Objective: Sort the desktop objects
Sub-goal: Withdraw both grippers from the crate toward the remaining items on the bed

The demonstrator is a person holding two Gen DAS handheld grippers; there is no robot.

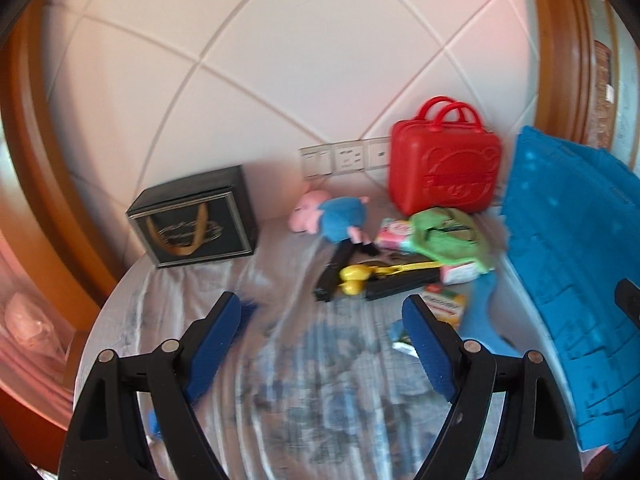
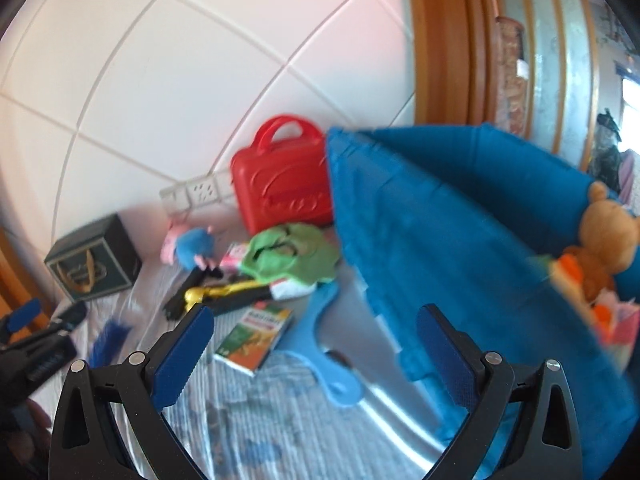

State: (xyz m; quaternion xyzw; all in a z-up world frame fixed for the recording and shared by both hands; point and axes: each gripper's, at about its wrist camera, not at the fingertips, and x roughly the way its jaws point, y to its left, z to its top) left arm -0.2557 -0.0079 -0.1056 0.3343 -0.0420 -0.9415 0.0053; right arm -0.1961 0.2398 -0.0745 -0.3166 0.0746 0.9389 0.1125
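A pile of objects lies on the cloth-covered table: a pink and blue plush pig [image 1: 332,216] [image 2: 190,244], a green cloth [image 1: 448,236] [image 2: 292,256], a yellow toy [image 1: 356,278] [image 2: 216,292] on black items, an orange-green box [image 2: 256,334] [image 1: 446,306] and a light blue flat handled piece [image 2: 320,344] [image 1: 480,320]. A blue storage basket [image 2: 460,248] [image 1: 572,264] stands at the right and holds a brown teddy bear [image 2: 604,240]. My left gripper [image 1: 320,320] is open and empty above the cloth. My right gripper [image 2: 316,332] is open and empty above the blue piece.
A red plastic case [image 1: 444,168] [image 2: 284,188] stands against the tiled wall by wall sockets [image 1: 344,158]. A black gift box [image 1: 196,224] [image 2: 92,264] sits at the back left. A wooden frame [image 1: 36,160] borders the table's left side. The left gripper shows at the right wrist view's left edge [image 2: 36,340].
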